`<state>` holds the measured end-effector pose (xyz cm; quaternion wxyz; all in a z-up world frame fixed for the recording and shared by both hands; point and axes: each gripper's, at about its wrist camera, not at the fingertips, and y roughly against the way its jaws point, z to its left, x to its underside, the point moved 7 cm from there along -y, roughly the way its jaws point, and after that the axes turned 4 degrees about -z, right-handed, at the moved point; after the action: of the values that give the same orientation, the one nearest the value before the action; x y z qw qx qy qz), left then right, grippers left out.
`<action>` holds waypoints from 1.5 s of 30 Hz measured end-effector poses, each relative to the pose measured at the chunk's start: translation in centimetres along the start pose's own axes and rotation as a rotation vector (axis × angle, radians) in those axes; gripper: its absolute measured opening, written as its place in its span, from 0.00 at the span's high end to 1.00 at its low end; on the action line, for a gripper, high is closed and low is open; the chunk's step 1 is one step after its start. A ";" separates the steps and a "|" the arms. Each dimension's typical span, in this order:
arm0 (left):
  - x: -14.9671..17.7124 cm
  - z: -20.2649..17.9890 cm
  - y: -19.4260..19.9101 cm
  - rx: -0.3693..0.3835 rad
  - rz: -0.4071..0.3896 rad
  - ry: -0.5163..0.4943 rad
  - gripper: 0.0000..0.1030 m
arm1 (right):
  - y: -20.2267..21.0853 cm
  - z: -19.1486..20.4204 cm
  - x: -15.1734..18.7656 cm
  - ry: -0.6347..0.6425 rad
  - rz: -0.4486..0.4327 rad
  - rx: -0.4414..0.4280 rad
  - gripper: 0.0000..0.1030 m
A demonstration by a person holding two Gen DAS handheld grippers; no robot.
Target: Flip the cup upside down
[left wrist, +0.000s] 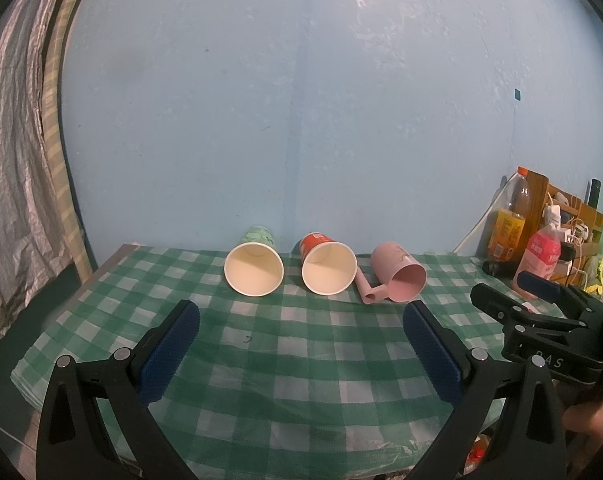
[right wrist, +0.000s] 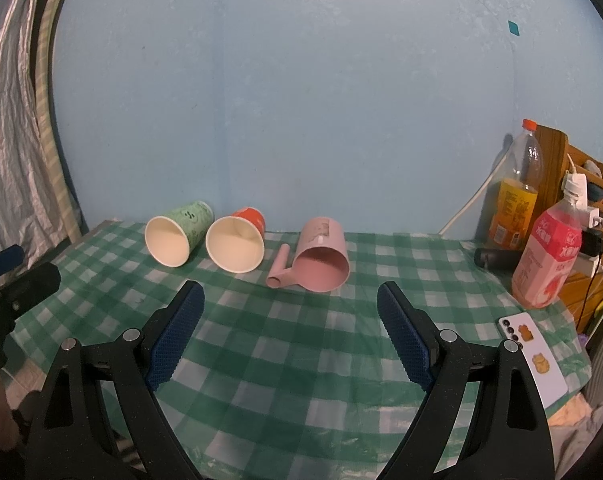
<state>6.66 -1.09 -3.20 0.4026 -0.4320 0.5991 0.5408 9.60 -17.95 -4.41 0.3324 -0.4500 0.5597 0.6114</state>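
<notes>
Three cups lie on their sides along the back of the green checked tablecloth, mouths toward me: a green paper cup, a red paper cup and a pink plastic mug with a handle. The right wrist view also shows the green cup, the red cup and the pink mug. My left gripper is open and empty, in front of the cups. My right gripper is open and empty, in front of the pink mug, and shows in the left wrist view.
A pink drink bottle, an orange drink bottle, a black cylinder and a wooden rack with cables stand at the right. A phone lies at the table's right edge. A blue wall is behind; curtain at left.
</notes>
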 end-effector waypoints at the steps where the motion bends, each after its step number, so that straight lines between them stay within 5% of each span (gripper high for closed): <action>1: 0.1 -0.1 0.0 0.001 0.000 -0.001 0.00 | 0.0 0.0 0.0 0.000 -0.001 0.001 0.15; 21: 1.0 -0.7 -0.2 0.005 0.028 0.005 0.00 | -0.3 -0.1 0.1 0.001 0.011 0.000 0.15; 32: -0.1 -1.3 -4.7 0.038 0.185 0.024 0.00 | -1.5 -3.4 -0.7 -0.050 0.029 0.003 0.15; 45: -3.1 -7.4 -13.7 0.110 0.396 -0.020 0.00 | -6.6 -8.6 -4.5 -0.114 0.155 -0.065 0.15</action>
<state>20.53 -8.74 -3.65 0.3175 -0.2777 0.6969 0.5800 18.81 -24.92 -2.52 0.3004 -0.3804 0.5530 0.6777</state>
